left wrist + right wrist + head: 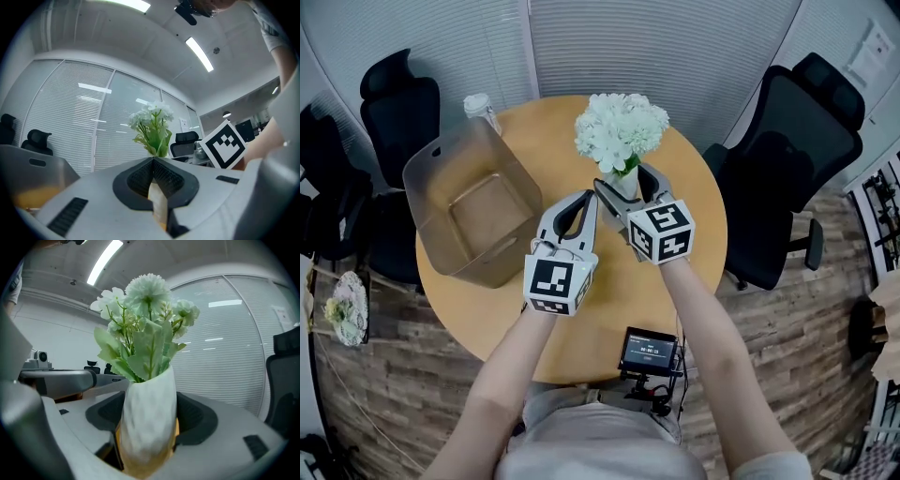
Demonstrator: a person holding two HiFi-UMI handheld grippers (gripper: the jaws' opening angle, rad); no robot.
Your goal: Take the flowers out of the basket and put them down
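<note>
The right gripper [625, 187] is closed around the body of a small white textured vase [147, 418], one pad on each side, and holds it upright so that the white flowers [145, 301] and their green leaves stand straight above the jaws. Gripping the vase rather than the stems probably spares the blooms and keeps the bunch balanced. The vase is over the round wooden table [619, 300], to the right of the translucent basket [422, 167] and well clear of it. The basket looks empty, so the flowers are already out of it. I cannot tell whether the base of the vase is touching the tabletop yet. The left gripper [584, 202] sits just beside the right one with its jaw tips together and nothing between them, apparently only standing by, since the vase needs one grip. What seems left is to settle the vase flat on the wood and release it without tipping it.
</note>
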